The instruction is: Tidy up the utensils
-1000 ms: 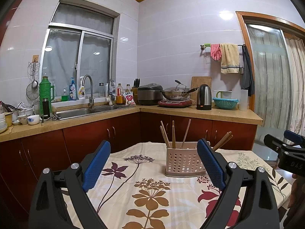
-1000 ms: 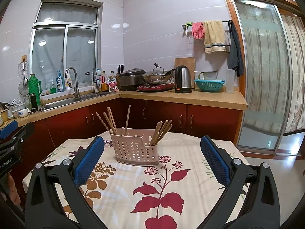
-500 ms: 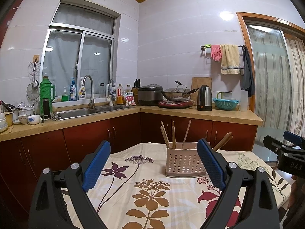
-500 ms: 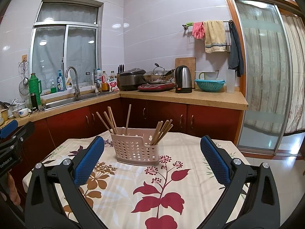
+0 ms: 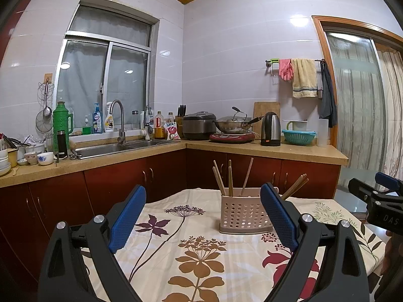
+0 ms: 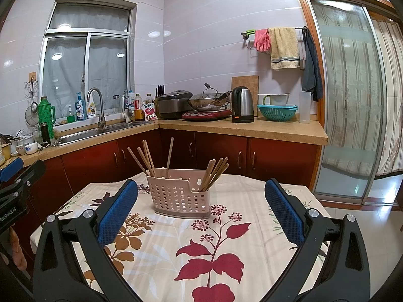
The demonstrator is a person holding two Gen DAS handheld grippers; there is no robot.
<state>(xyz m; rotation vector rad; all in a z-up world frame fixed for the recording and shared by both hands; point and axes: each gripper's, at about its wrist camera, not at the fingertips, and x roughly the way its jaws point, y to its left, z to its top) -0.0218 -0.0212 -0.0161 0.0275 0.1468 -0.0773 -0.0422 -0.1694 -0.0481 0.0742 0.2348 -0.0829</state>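
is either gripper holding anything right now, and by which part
Nothing is held. Left gripper and right gripper are both open, short of the chopsticks in the caddy.

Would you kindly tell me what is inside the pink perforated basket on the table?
The basket holds wooden chopsticks in two groups: spread ones at one end, a bundle at the other. Their lower ends are hidden by its walls.

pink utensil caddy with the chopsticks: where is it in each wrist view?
Left wrist: caddy right of centre on the tablecloth, its right end hidden behind a pad of the open left gripper.
Right wrist: caddy left of centre, fully visible between the pads of the open right gripper.
Shared landmark: kettle on the counter.
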